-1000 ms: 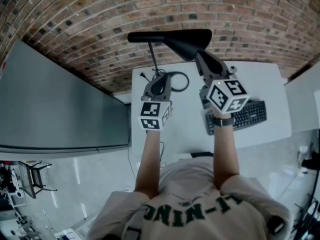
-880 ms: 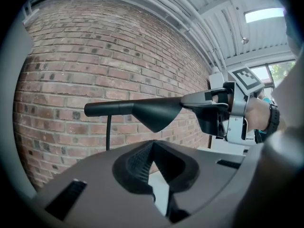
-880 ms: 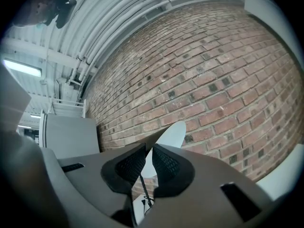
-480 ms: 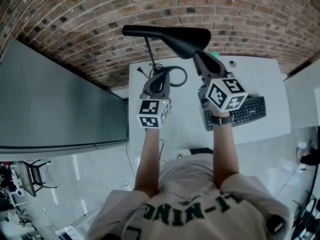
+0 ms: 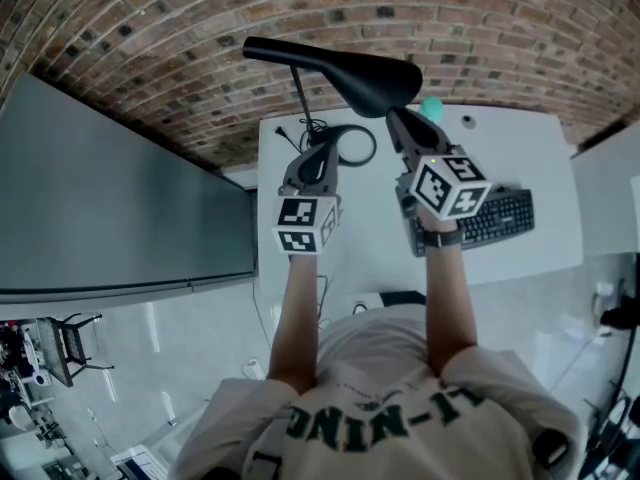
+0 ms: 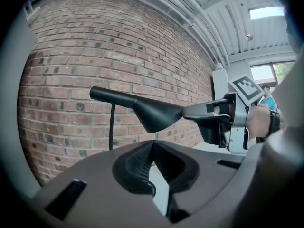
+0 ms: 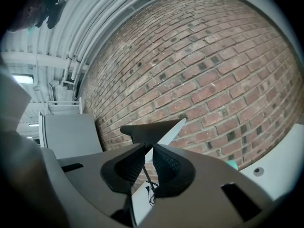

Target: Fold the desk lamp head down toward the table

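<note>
The black desk lamp head (image 5: 340, 66) hangs over the white table (image 5: 520, 158) on a thin stem (image 5: 300, 98). It slopes, with its wide end lower on the right. My right gripper (image 5: 398, 116) is shut on that wide end. In the right gripper view the lamp head (image 7: 152, 129) sits edge-on between the pads, its pale underside showing. My left gripper (image 5: 322, 153) is low by the foot of the stem, jaws together with nothing between them. From the left gripper view I see the lamp head (image 6: 137, 106), the stem (image 6: 111, 127) and my right gripper (image 6: 190, 113) clamped on the head.
A dark loop of cable (image 5: 355, 143) lies beside my left gripper. A black keyboard (image 5: 490, 223) sits on the table's right under my right wrist, with a teal object (image 5: 430, 108) behind it. A grey panel (image 5: 120, 208) stands left; the brick wall (image 5: 150, 28) is close behind.
The lamp head has tilted from about level to sloping down on the right, with my right gripper still on its wide end. My left gripper has barely moved.
</note>
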`<act>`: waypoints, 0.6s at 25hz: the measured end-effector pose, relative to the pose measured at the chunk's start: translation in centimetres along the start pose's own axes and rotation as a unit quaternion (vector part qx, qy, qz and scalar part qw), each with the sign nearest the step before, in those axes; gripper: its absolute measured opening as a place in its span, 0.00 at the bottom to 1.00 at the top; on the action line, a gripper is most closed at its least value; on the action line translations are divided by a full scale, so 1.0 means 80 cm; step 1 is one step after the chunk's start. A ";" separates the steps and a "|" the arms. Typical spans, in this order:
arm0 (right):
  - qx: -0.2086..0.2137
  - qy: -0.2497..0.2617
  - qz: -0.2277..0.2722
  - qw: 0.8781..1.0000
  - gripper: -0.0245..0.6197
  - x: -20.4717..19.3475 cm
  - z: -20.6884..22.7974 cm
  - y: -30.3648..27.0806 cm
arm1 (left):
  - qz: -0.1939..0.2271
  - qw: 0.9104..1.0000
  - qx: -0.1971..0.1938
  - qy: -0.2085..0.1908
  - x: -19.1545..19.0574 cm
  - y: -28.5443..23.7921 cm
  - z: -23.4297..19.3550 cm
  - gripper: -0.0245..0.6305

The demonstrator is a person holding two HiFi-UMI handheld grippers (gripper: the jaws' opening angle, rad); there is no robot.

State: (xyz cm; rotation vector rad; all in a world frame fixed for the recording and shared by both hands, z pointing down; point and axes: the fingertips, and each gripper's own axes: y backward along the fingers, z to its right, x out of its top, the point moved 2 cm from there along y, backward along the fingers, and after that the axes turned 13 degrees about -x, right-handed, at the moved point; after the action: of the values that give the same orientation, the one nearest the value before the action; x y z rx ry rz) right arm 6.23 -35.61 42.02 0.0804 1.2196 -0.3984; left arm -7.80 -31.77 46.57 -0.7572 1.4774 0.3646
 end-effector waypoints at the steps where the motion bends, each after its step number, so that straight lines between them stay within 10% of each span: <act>1: -0.001 0.000 -0.005 1.000 0.11 -0.005 0.001 -0.001 | 0.002 1.000 0.000 0.001 0.000 0.000 0.000 0.03; 15: 0.011 -0.032 -0.061 0.998 0.11 -0.063 0.008 -0.022 | 0.012 1.000 0.007 0.004 -0.001 0.001 -0.011 0.03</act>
State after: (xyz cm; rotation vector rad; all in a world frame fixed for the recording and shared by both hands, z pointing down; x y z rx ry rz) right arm 4.79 -36.17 47.21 0.0107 1.1606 -0.5172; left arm -8.53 -32.26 46.68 -0.7307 1.4962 0.3684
